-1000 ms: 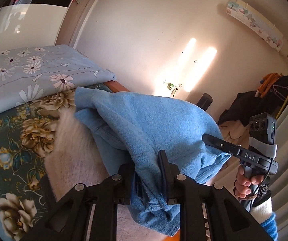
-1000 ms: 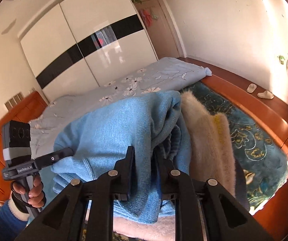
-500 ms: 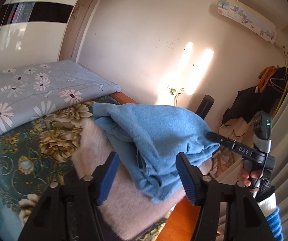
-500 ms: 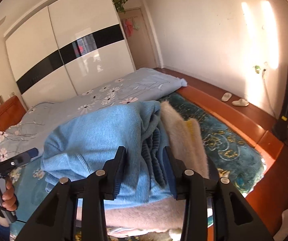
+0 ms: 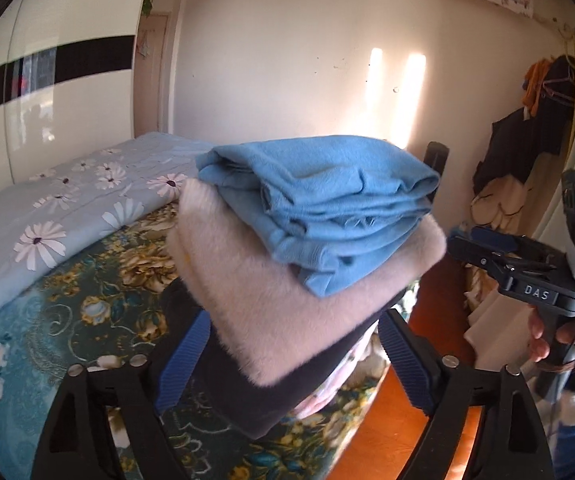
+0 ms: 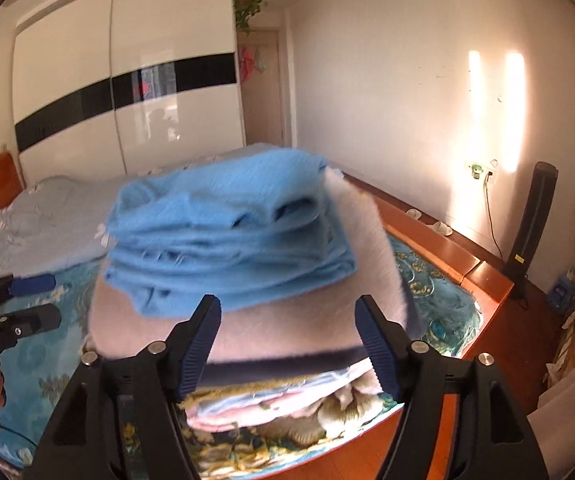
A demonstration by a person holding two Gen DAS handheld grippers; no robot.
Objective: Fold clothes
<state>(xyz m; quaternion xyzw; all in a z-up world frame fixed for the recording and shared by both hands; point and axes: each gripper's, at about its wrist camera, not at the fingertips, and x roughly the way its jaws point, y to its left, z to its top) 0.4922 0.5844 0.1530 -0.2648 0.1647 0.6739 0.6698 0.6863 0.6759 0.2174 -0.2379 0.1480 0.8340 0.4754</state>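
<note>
Folded blue garment [image 5: 323,208] resting on top of a stack: a fluffy pink-cream garment [image 5: 287,300] beneath it, a dark garment [image 5: 247,392] under that, all near the corner of the bed [image 5: 67,312]. Left tool [image 5: 287,360] and right tool [image 6: 287,340] both stand wide apart, gripping nothing, each framing the stack's edge. Placement appears complete. To finish well, draw both tools straight back without brushing the overhanging blue edge, which sits loosely and could slide off the plush layer.
</note>
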